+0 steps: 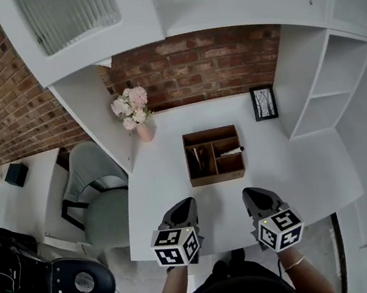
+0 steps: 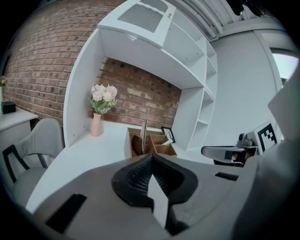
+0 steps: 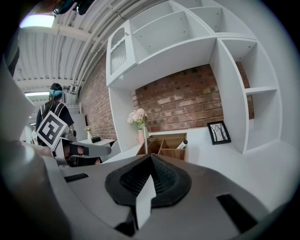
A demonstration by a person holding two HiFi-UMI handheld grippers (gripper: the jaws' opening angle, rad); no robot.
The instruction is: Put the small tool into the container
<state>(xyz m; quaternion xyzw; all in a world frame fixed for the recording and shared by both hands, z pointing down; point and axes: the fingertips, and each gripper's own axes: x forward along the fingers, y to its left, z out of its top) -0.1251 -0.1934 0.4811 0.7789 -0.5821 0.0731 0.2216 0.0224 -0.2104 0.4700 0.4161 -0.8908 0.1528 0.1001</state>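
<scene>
From the head view, my left gripper (image 1: pixel 184 206) and my right gripper (image 1: pixel 253 197) sit side by side over the near edge of the white counter (image 1: pixel 309 172). Both point toward the wooden container (image 1: pixel 218 178), which stands well apart from them in the middle of the counter. The small tool (image 1: pixel 231 150), pale with a dark tip, lies inside the container's far right compartment, its dark end leaning on the right wall. Behind the container, a vase of pink flowers (image 1: pixel 136 112) stands at the back left and a framed picture (image 1: pixel 263 103) at the back right, against the brick wall. A grey chair (image 1: pixel 100 201) stands left of the counter.

In the left gripper view, the fingers (image 2: pixel 140 176) of my left gripper (image 2: pixel 151 159) are pressed together with nothing between them. Past them I see the container (image 2: pixel 127 144), with a pale bit of the tool (image 2: pixel 168 141) showing at its far right side. The vase (image 2: pixel 96 124) is to its left and my right gripper (image 2: pixel 225 152) is off to the right.

In the right gripper view, the fingers (image 3: pixel 161 180) of my right gripper (image 3: pixel 150 159) are also together and hold nothing. The container (image 3: pixel 173 153) stands straight ahead, with the tool (image 3: pixel 182 145) slanting up out of its right compartment, dark tip uppermost. My left gripper (image 3: pixel 89 150) is at the left, and a person (image 3: pixel 55 101) stands in the room beyond it.
</scene>
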